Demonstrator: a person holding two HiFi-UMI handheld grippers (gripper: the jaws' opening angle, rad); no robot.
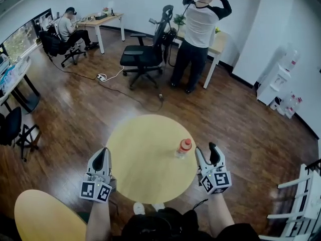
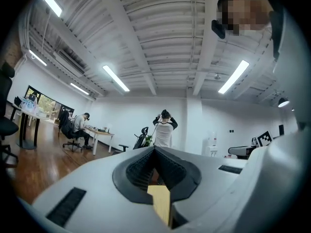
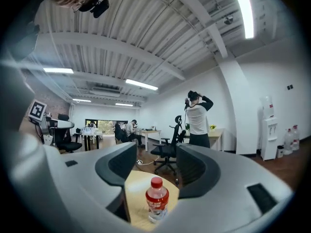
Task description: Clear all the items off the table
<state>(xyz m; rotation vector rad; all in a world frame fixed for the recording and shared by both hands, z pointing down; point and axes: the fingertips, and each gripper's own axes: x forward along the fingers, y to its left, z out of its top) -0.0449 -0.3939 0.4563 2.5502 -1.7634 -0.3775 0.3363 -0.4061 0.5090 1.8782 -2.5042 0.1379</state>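
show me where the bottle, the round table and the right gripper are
bottle [image 1: 184,148]: head view, middle of its body.
round table [image 1: 143,157]: head view, bare top left of the bottle.
right gripper [image 1: 205,149]: head view, midway between its fingertips.

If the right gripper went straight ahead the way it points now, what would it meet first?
Most likely the clear plastic bottle with the red cap and label, standing on the round yellow table. It shows ahead, between the open fingers of the right gripper, apart from them.
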